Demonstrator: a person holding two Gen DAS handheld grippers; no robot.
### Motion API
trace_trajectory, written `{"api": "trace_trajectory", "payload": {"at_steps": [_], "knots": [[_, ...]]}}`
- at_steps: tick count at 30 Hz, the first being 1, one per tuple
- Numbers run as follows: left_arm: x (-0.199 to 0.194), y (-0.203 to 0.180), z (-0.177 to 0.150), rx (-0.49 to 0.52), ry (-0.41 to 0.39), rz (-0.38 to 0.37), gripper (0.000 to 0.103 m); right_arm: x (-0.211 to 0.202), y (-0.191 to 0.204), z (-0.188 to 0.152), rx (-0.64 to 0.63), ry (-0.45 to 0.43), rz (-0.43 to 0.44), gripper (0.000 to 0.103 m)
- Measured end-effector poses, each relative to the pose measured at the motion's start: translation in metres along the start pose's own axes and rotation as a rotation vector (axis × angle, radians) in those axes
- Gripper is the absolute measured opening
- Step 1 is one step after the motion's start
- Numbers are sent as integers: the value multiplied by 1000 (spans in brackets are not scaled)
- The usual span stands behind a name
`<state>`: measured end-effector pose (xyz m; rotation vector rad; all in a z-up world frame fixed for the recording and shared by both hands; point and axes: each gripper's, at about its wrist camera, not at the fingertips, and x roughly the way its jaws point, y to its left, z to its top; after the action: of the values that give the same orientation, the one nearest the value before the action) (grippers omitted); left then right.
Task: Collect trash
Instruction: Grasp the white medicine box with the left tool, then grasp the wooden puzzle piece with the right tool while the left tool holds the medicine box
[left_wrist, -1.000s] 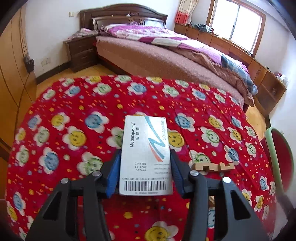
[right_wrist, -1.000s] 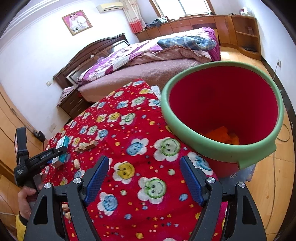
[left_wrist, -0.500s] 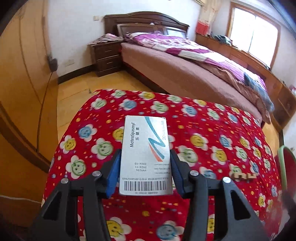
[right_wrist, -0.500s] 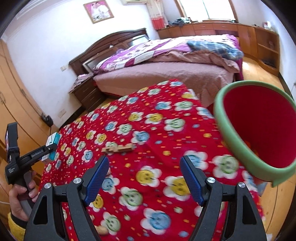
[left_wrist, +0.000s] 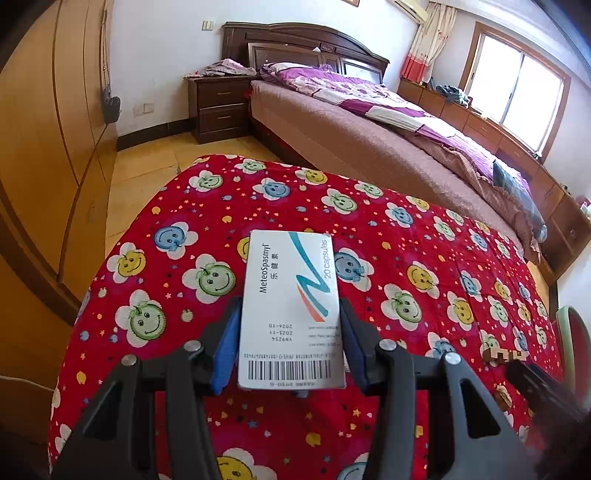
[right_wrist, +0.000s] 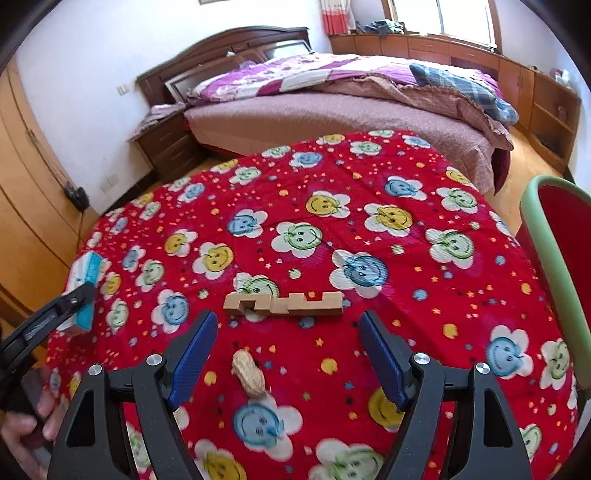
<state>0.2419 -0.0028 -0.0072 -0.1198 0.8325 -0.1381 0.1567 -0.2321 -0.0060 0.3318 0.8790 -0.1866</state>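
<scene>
Left tongs (left_wrist: 290, 343) — blue pads pinching a white medicine box (left_wrist: 291, 314) printed "MeteoSpasmyl, 20 capsules", barcode end nearest the camera, held above the counter (left_wrist: 406, 236). Right tongs (right_wrist: 286, 354) — spread wide, nothing between the pads, poised over the counter's near side. Counter covering: red cloth with smiley-face flowers in blue, yellow and green. On the cloth, right wrist view: a notched wooden block piece (right_wrist: 282, 304) lying flat, just beyond the right tongs; a peanut in its shell (right_wrist: 248, 373) lying between the two blue pads. Red bin with a green rim (right_wrist: 554, 266) standing at the counter's right edge, only partly in view. Left tongs with the box also show at the far left of the right wrist view, well apart from the bin. Background: bed (left_wrist: 388, 147) with purple bedding, dark wooden nightstand (left_wrist: 218, 109).
</scene>
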Motion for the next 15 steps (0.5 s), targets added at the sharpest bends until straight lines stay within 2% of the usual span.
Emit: {"api": "trace_trajectory", "payload": {"at_steps": [7, 15], "knots": [[2, -2, -2, -1, 7, -29, 51, 15, 16, 3, -56, -4, -54, 82], [2, -7, -5, 13, 9, -46, 51, 28, 31, 5, -132, 22, -165, 82]]}}
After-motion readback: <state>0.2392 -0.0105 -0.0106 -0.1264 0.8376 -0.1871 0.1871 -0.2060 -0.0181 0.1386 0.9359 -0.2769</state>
